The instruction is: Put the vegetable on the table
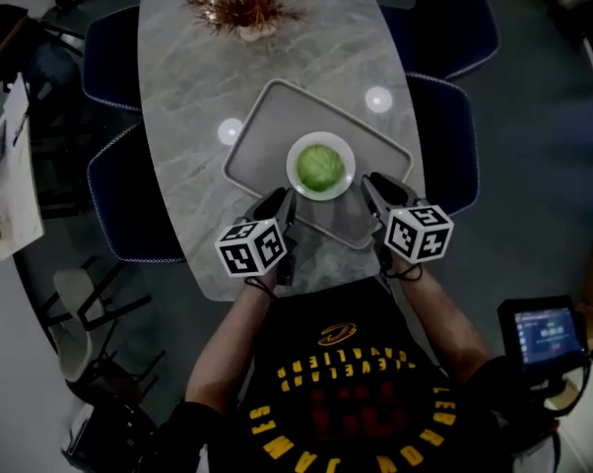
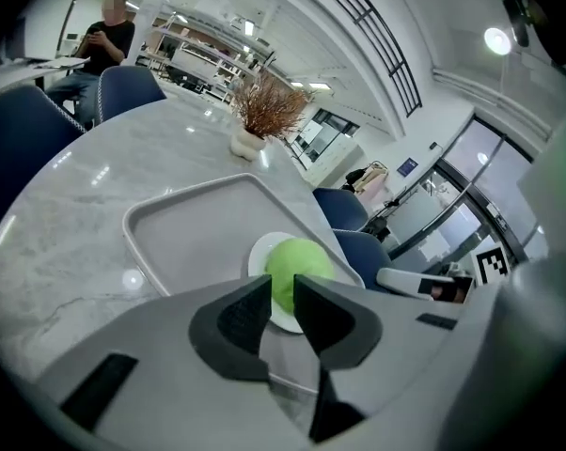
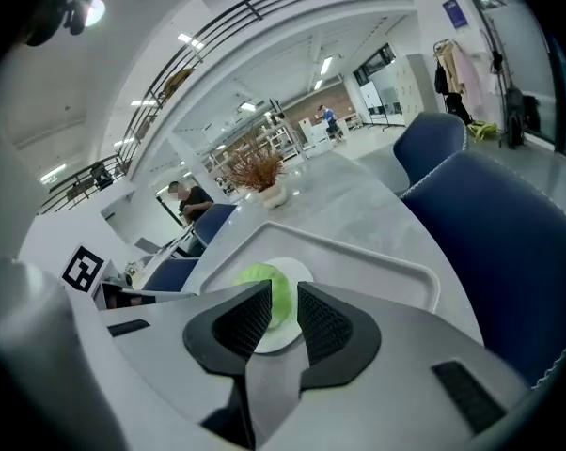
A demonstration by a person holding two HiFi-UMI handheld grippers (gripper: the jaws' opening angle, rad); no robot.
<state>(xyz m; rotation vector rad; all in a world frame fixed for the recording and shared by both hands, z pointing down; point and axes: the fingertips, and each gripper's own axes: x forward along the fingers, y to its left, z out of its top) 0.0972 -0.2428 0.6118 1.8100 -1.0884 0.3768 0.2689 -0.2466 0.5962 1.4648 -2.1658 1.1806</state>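
The left tool [image 1: 280,203] hovers above the near edge of the counter [image 1: 178,87]. Its jaws stand a narrow gap apart and nothing sits between them. The right tool [image 1: 379,191] is held level with it, off to its right, and its jaws are just as narrowly parted and just as empty. Both tools point forward and slightly inward over the near rim of a grey tray [image 1: 267,116].

Just ahead of the two tools, and between them, the vegetable [image 1: 320,168], a round pale green head, rests on a white plate [image 1: 348,154]. The plate lies in the near half of the tray. In each gripper view the green head shows through the slit between the jaws, beyond the tips and apart from them.

Past the tray the marbled counter runs on to a dried plant [image 1: 242,3] in a small pale pot near the far end. Dark blue chairs [image 1: 449,136] stand along both sides of the counter. Farther off, to the left of the left tool, a seated person [image 2: 109,36] is visible in the left gripper view.
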